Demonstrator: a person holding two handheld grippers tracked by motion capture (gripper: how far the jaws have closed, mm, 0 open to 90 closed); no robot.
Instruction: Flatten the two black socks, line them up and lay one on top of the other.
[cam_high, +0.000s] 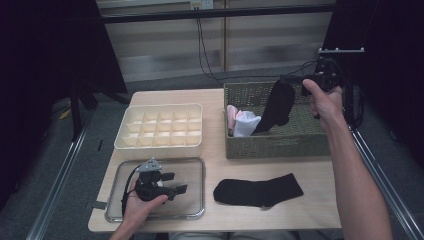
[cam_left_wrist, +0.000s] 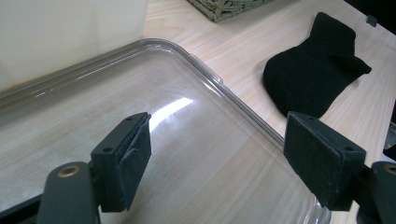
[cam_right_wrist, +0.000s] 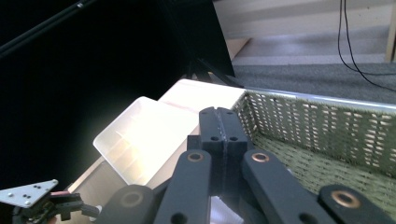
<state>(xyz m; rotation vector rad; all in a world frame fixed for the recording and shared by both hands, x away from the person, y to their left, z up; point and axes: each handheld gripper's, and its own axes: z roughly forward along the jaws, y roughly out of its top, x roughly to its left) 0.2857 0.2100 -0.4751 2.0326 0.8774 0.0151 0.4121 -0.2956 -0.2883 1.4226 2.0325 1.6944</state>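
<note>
One black sock (cam_high: 280, 104) lifted from basket (cam_high: 276, 145) by closed right gripper (cam_high: 305, 83) | next: laid beside sock on worktop (cam_high: 260, 191) | left gripper (cam_high: 172, 183) wide open, empty, over tray (cam_high: 192, 214)

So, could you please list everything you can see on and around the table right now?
Black sock: 1, black, hanging from the right gripper above the basket.
Black sock on table: 1, black, lying flat at the table's near edge, right of the tray.
Basket: 1, olive woven, right half of the table.
Pale clothes: a small pile, pink and white, at the basket's left end.
Divided box: 1, cream, many compartments, behind the tray.
Tray: 1, clear plastic, near left of the table.
Table: 1, light wood.
Left gripper: jaws open, over the tray.
Right gripper: shut on the black sock.
</note>
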